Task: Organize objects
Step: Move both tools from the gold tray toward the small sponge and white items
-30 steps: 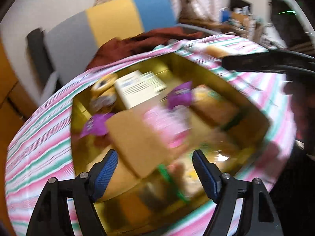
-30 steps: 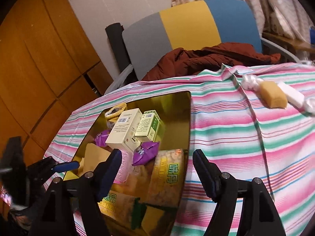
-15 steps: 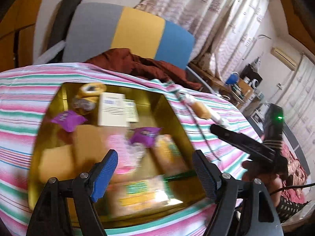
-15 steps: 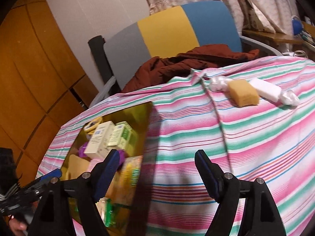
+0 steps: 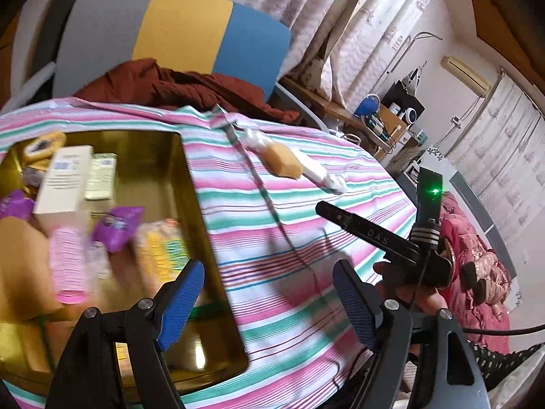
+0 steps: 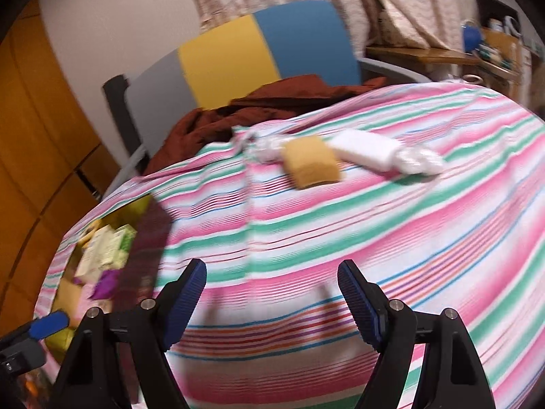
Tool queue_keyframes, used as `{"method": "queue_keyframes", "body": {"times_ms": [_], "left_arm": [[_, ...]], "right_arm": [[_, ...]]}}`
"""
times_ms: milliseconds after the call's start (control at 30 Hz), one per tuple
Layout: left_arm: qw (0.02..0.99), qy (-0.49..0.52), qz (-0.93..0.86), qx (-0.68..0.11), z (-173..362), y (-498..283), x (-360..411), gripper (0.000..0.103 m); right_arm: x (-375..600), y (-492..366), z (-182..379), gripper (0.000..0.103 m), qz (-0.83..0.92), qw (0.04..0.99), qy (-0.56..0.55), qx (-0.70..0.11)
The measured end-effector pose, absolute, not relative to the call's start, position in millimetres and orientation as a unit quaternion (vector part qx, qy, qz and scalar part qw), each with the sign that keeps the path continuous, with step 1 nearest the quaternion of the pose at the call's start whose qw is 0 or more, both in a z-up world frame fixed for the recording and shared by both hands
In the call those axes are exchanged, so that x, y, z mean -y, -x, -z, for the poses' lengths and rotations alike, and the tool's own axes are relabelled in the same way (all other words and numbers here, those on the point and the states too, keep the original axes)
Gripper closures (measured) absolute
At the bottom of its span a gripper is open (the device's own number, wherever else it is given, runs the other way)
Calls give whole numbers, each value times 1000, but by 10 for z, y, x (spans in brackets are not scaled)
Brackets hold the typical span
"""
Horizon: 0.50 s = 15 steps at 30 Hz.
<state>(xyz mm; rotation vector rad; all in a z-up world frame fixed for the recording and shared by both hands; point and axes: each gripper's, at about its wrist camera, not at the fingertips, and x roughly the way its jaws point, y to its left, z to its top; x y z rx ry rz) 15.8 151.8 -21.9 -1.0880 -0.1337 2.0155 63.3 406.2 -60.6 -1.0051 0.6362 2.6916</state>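
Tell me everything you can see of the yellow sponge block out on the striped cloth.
The yellow sponge is a tan-yellow rectangular block, porous and soft-looking, lying flat on the pink, green and white striped cloth, outside the gold tray. A white wrapped bar lies beside it and crumpled white wrapping at its other end; blur hides whether they touch. Neither gripper holds it: the right gripper stands open, short of it.

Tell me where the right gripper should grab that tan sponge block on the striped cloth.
Grip the tan sponge block across its two long sides, coming from above. It lies flat with white packets touching its ends, so only those sides look free.
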Motion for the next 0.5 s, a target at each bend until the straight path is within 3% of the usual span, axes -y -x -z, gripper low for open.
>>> {"method": "queue_keyframes", "body": {"times_ms": [500], "left_arm": [[418, 463, -782, 23, 299, -154, -2101, 24]], "right_arm": [[-5637, -171, 669, 22, -892, 218, 340, -204]]}}
